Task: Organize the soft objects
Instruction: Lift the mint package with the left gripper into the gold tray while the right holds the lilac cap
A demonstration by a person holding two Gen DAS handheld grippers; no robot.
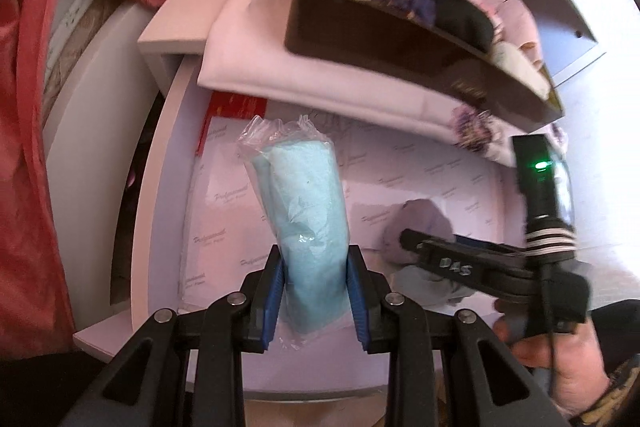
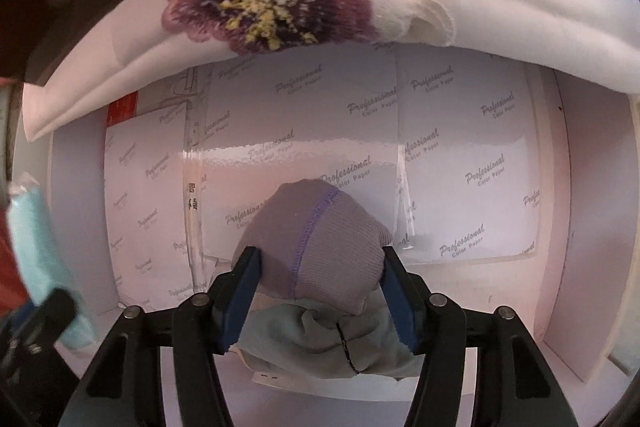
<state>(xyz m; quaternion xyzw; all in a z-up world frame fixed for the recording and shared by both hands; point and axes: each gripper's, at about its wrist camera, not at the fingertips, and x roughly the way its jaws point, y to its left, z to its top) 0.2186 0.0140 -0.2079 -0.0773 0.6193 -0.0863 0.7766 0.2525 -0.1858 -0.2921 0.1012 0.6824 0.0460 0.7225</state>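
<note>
While the left gripper (image 1: pixel 314 291) clamped its blue fingers (image 1: pixel 273 301) on a blue cloth roll (image 1: pixel 306 211) in clear wrap above the drawer (image 2: pixel 576 239), the right gripper (image 2: pixel 320 301) had its fingers touching both sides of a lilac sock bundle (image 2: pixel 316 247) on the drawer's liner paper (image 2: pixel 460 147), printed "Professional Color Paper". The right gripper's arm read "DAS".

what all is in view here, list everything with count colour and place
rolled towel: 1, light blue, in clear wrap, between left pads
sock bundle: 1, lilac and pale grey, on drawer floor, between right pads
liner sheets: several, white printed, drawer bottom
folded cloth: 1, white with purple embroidered flower, over drawer's far edge
box: 1, dark, full of mixed fabrics, on the cloth
red fabric: left side
left gripper: shut on towel
right gripper: pads at bundle's sides
hand: holds right gripper
</note>
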